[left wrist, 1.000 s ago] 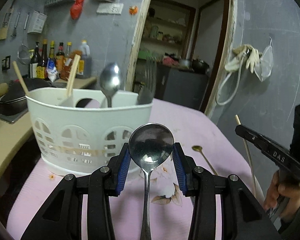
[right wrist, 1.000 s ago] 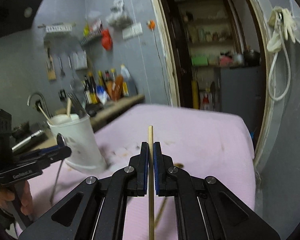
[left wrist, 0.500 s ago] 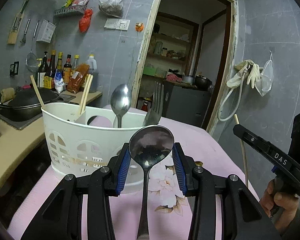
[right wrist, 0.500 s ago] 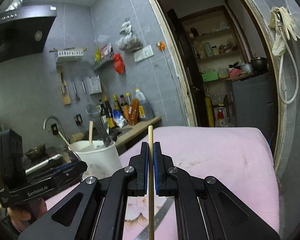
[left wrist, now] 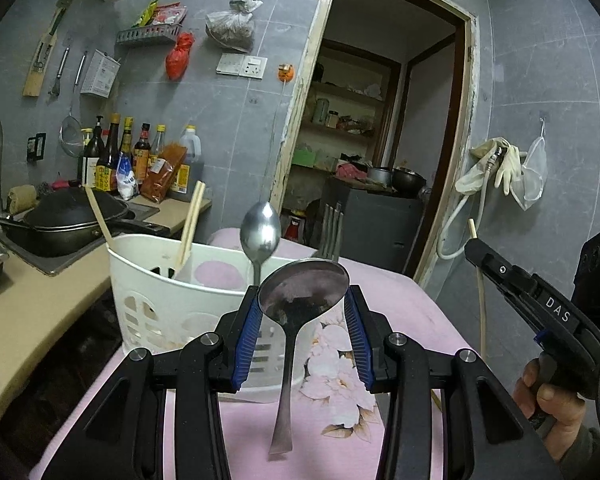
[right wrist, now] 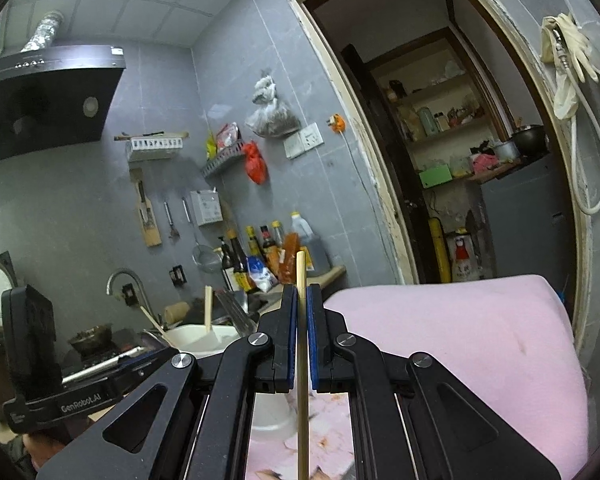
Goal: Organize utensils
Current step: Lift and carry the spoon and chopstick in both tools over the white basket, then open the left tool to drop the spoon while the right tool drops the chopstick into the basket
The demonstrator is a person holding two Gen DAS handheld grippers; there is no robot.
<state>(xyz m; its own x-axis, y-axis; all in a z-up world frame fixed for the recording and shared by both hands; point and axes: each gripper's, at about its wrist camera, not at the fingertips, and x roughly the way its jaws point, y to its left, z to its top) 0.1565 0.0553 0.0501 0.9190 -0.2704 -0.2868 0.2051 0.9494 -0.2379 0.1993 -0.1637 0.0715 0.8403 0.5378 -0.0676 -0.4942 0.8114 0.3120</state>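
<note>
In the left wrist view my left gripper [left wrist: 302, 296] is shut on the bowl of a large metal spoon [left wrist: 304, 286], whose handle hangs down over the pink cloth. Just behind it stands a white utensil caddy [left wrist: 160, 280] holding chopsticks [left wrist: 190, 220], a smaller spoon [left wrist: 260, 232] and a fork [left wrist: 330, 232]. At the right edge my right gripper [left wrist: 474, 248] carries an upright wooden chopstick [left wrist: 480, 304]. The right wrist view shows the right gripper [right wrist: 301, 290] shut on that chopstick [right wrist: 301, 268], with the caddy [right wrist: 196, 340] low to the left.
A pink floral cloth [left wrist: 400, 304] covers the table. Left of it runs a counter with a black wok [left wrist: 68, 220], a sink tap [right wrist: 124, 280] and several sauce bottles [left wrist: 132, 152]. An open doorway [left wrist: 380, 140] lies behind the table. A hand [left wrist: 548, 404] grips the right tool.
Both grippers have risen and tipped upward, so the caddy and table sit lower in each view. The left gripper has come closer to the caddy. Both grips are unchanged.
</note>
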